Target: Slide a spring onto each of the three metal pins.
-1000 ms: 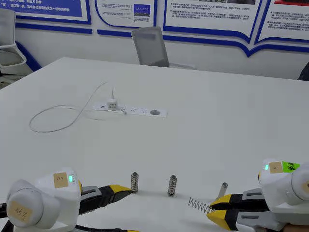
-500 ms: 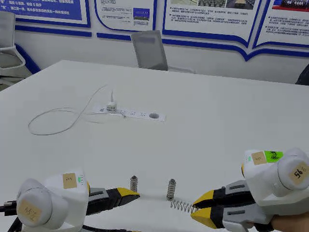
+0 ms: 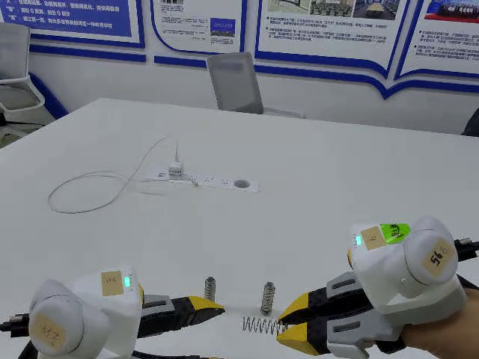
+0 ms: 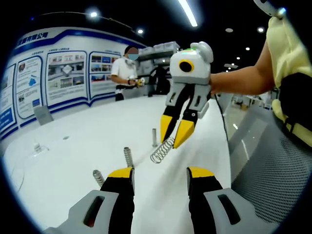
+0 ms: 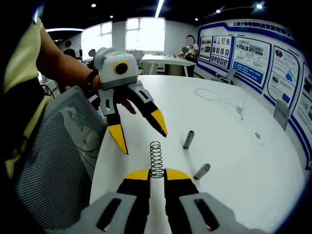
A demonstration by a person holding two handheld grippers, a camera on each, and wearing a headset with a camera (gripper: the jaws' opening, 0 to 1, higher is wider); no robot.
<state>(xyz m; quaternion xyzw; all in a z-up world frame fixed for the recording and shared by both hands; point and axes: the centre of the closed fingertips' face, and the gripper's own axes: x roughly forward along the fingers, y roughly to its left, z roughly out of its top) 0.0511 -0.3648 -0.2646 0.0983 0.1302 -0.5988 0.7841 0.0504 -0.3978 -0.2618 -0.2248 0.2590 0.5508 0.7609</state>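
At the near edge of the white bench top point(image 3: 337, 194), my R yellow-tipped gripper point(image 3: 281, 329) pinches one end of a loose steel coil spring point(image 3: 260, 325), free end toward my L yellow-tipped gripper point(image 4: 161, 173), whose jaws are spread, holding nothing. Btwn the grippers stand a first spring-covered metal pin point(image 3: 209, 288) and a second spring-covered pin point(image 3: 267, 298). A bare metal pin point(image 4: 154, 137) stands just beside the second.
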